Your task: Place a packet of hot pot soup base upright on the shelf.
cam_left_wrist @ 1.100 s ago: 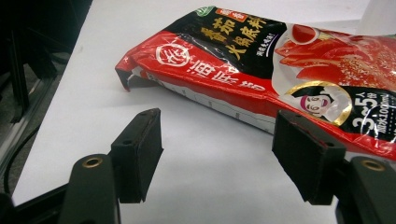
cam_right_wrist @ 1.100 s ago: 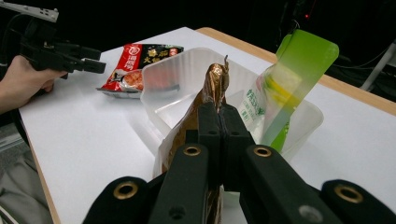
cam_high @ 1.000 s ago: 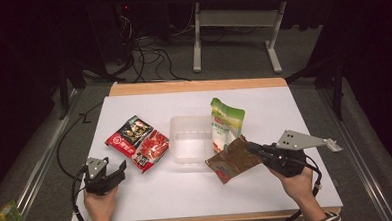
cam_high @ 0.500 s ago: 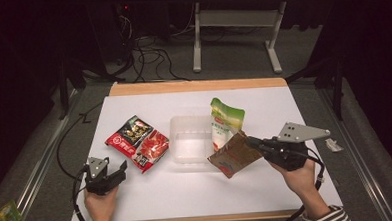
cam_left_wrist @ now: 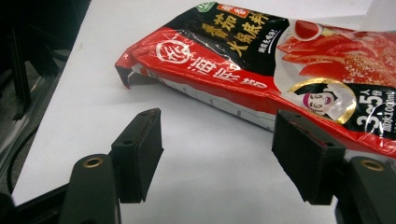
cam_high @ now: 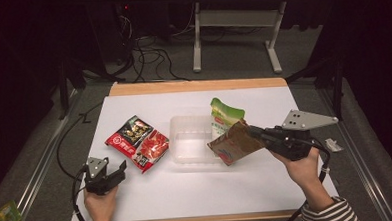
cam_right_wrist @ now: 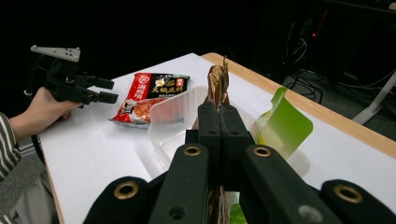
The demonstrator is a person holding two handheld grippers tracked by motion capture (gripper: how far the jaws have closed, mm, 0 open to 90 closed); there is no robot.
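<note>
Right claw clamped shut on brown packet, held tilted above white table, over right edge of clear tray, just beside green pouch. Left claw open, empty, near red packet.

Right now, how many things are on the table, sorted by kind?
Snack pouches: 3 (red and black pouch, green pouch, brown pouch lifted in the right tongs)
Clear plastic containers: 1
Small scraps by the table's right edge: 1
Total: 5
</note>
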